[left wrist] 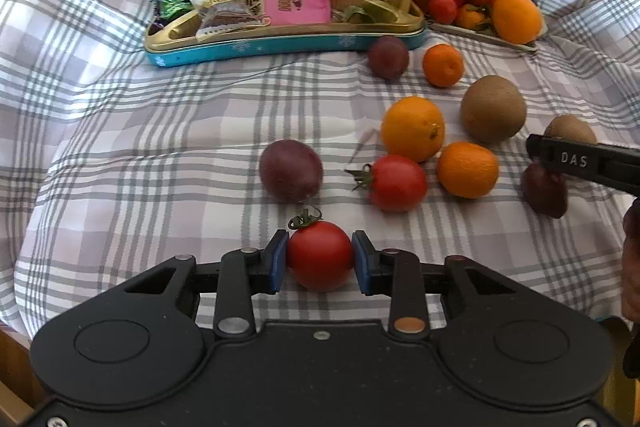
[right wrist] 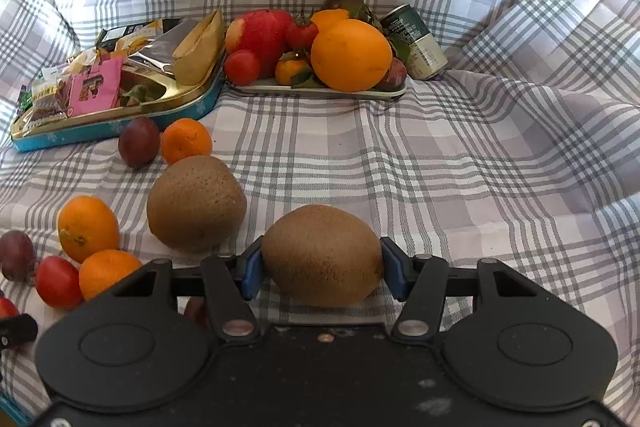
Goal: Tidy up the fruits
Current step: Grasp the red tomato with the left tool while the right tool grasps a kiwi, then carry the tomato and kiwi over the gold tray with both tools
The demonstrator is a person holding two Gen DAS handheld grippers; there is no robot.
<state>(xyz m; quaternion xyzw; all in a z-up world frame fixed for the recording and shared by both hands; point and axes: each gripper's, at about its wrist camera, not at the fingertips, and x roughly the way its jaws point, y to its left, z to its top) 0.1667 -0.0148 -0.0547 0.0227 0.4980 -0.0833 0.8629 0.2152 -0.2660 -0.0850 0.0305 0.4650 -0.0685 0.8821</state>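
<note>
A: Nearest first: the left gripper (left wrist: 320,257) has its blue pads pressed on either side of a tomato (left wrist: 320,254), which sits on the checked cloth (left wrist: 160,163).

B: And the right gripper (right wrist: 322,263)?

A: It has a kiwi (right wrist: 322,254) between its pads. Both pads look to be touching the ends of the fruit, so I judge it gripped, lengthwise.

B: Any advice for the lift?

A: Both fruits are soft. I would hold them only as firmly as needed and raise them straight up before swinging away, so as not to knock the neighbours. Just beyond the tomato lies a plum (left wrist: 291,171). A second kiwi (right wrist: 196,203) lies just left of the gripped one, a little farther off.

B: Where should they go?

A: Probably the fruit tray (right wrist: 320,91) at the far side, right of the snack tin (right wrist: 120,125). It already carries an apple (right wrist: 264,33), a big orange (right wrist: 351,55) and smaller fruit, heaped high.

B: So room is short.

A: Yes. I would set each piece down at a free edge or in a hollow, low and gently, since round fruit may roll off. A can (right wrist: 416,43) lies by the tray's right end; keep clear of it.
</note>
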